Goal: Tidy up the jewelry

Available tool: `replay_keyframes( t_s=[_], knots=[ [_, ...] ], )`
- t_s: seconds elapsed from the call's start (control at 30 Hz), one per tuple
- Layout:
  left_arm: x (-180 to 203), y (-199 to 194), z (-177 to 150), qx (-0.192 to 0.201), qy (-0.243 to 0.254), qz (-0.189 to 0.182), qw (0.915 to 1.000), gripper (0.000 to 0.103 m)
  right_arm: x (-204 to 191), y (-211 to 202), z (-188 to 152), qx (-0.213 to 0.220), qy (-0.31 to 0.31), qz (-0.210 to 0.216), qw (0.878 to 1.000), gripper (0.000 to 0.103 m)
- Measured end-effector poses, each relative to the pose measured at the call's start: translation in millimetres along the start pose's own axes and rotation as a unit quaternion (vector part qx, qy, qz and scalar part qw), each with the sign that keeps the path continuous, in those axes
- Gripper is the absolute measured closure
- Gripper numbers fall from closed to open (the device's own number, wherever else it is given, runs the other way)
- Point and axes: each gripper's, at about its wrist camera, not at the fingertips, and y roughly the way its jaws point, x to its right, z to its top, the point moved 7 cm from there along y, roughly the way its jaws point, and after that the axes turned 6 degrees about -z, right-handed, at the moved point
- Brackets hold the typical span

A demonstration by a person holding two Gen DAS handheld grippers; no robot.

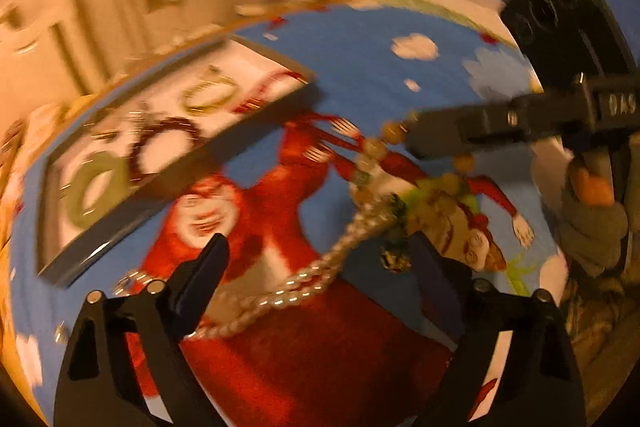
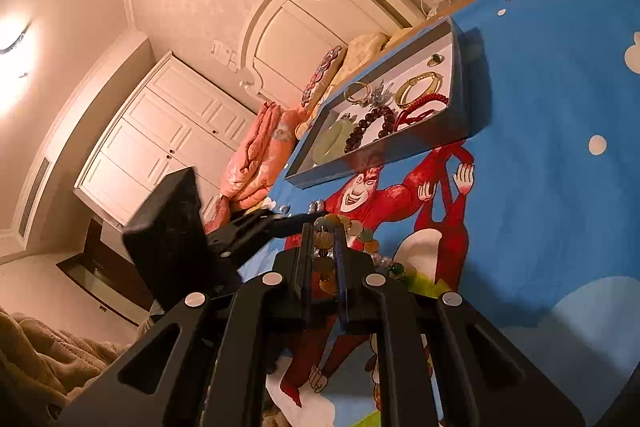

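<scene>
A pale multicoloured bead bracelet (image 2: 322,247) is pinched in my right gripper (image 2: 323,231), which is shut on it; the beads (image 1: 374,147) hang from that gripper (image 1: 416,143) in the left wrist view. My left gripper (image 1: 320,247) is open above a silver bead chain (image 1: 320,271) lying on the blue cartoon sheet; a small dark charm (image 1: 394,255) lies by its right finger. A blue tray (image 2: 456,131) with a white lining holds a green bangle (image 2: 332,143), a dark bead bracelet (image 2: 372,127), gold bangles (image 2: 416,87) and a red cord (image 2: 420,107). The tray (image 1: 208,155) lies up left in the left wrist view.
The blue sheet (image 2: 540,147) with red cartoon figures covers the bed. Pillows and a pink quilt (image 2: 256,155) lie at its far edge by a white headboard (image 2: 320,15). The left gripper's body (image 2: 172,227) is to the left of my right gripper.
</scene>
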Motion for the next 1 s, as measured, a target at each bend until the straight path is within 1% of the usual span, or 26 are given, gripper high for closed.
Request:
replay_keyframes(
  t_s=[0.07,0.1,0.13,0.2,0.23,0.4,0.5,0.53,0.57,0.6,0.63,0.73,0.77,0.8,0.83,0.9,0.97,1.0],
  knots=[
    [1.3,6.2,-0.5,-0.006,0.011,-0.029,0.9995,0.018,-0.5,0.1,-0.5,0.000,0.000,0.001,1.000,0.092],
    [0.3,9.9,-2.0,-0.015,0.010,-0.042,0.9989,0.018,0.4,-1.2,-0.5,0.001,0.000,0.002,1.000,0.092],
    [0.2,11.0,-3.4,-0.018,0.016,-0.046,0.9986,0.018,1.1,-2.4,-0.3,0.003,0.002,0.002,1.000,0.092],
    [1.8,11.7,-8.2,-0.034,0.044,-0.038,0.9977,0.015,3.2,-4.7,0.3,0.004,0.007,0.004,1.000,0.092],
    [0.6,10.4,-10.3,-0.039,0.044,-0.039,0.9975,0.013,4.4,-5.8,0.3,0.005,0.009,0.005,1.000,0.092],
    [-15.7,0.0,-22.5,-0.061,0.048,-0.055,0.9955,0.013,3.4,-4.4,0.8,0.004,0.008,0.006,1.000,0.092],
    [-13.2,-1.4,-24.5,-0.068,0.067,-0.056,0.9939,0.016,3.5,-4.6,0.1,0.004,0.009,0.006,1.000,0.092],
    [-10.3,-3.8,-23.6,-0.066,0.073,-0.064,0.9931,0.029,3.3,-4.7,0.1,0.004,0.009,0.005,1.000,0.092],
    [-8.8,-8.2,-22.3,-0.059,0.077,-0.066,0.9932,0.059,2.3,-5.1,1.3,0.005,0.008,0.005,1.000,0.092],
    [-8.8,-11.0,-21.9,-0.055,0.074,-0.066,0.9936,0.078,1.6,-5.6,0.7,0.005,0.008,0.004,1.000,0.092],
    [-10.6,-13.2,-21.9,-0.054,0.063,-0.078,0.9935,0.090,1.3,-5.5,0.5,0.006,0.008,0.003,1.000,0.092],
    [-10.9,-20.5,-25.2,-0.037,0.034,-0.093,0.9944,0.091,1.4,-4.8,0.4,0.006,0.007,0.000,1.000,0.092],
    [-10.4,-25.7,-23.2,-0.024,0.019,-0.101,0.9944,0.091,1.3,-4.5,0.2,0.006,0.007,-0.001,1.000,0.092],
    [-13.1,-36.3,-19.0,0.000,-0.007,-0.116,0.9932,0.091,1.3,-4.5,0.3,0.006,0.008,-0.002,1.000,0.092],
    [-17.6,-48.6,-13.8,0.024,-0.034,-0.133,0.9903,0.096,1.4,-4.1,0.7,0.006,0.008,-0.002,1.000,0.092],
    [-21.4,-74.1,-4.8,0.069,-0.062,-0.153,0.9838,0.096,2.0,-2.0,1.3,0.003,0.009,-0.007,1.000,0.092],
    [-22.4,-95.0,4.5,0.101,-0.072,-0.168,0.9780,0.096,1.9,-0.2,0.9,-0.001,0.005,-0.011,1.000,0.091],
    [-22.7,-101.9,8.8,0.110,-0.071,-0.167,0.9772,0.096,0.9,1.0,0.4,-0.003,0.002,-0.013,1.000,0.092]
  ],
)
